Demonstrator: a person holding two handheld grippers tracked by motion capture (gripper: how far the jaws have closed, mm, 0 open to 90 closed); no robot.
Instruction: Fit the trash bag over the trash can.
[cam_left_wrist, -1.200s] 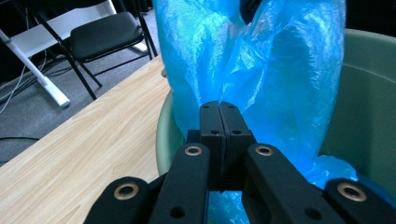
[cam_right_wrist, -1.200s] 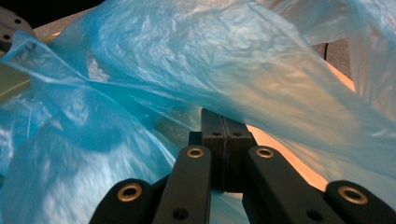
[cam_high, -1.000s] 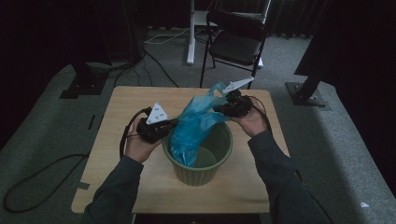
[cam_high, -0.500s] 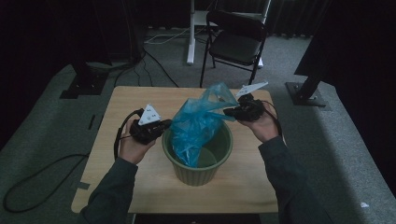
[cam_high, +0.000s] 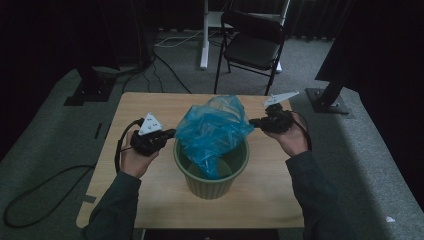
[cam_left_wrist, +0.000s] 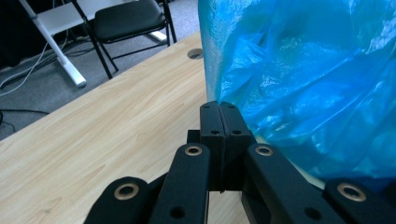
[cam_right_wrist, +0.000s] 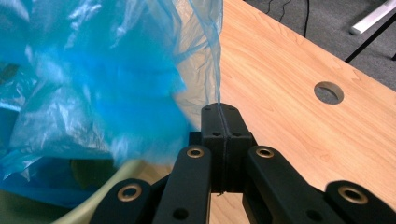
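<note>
A blue plastic bag (cam_high: 212, 131) hangs stretched above a green ribbed bin (cam_high: 210, 180), its lower end dipping inside the bin. My left gripper (cam_high: 172, 133) is shut on the bag's left edge, at the bin's left rim. My right gripper (cam_high: 251, 121) is shut on the bag's right edge, over the bin's right side. In the left gripper view the closed jaws meet at the blue plastic bag (cam_left_wrist: 299, 79). The right gripper view has the thin edge of the blue plastic bag (cam_right_wrist: 107, 79) pinched between the jaws, with the green bin rim (cam_right_wrist: 93, 210) below.
The bin stands on a light wooden table (cam_high: 150, 107) with a round cable hole (cam_right_wrist: 328, 92). A black folding chair (cam_high: 252, 42) and a white desk leg (cam_high: 204, 35) stand beyond the far edge. Cables lie on the grey floor.
Both grippers have moved apart, left one leftward and right one rightward, spreading the bag wider over the bin.
</note>
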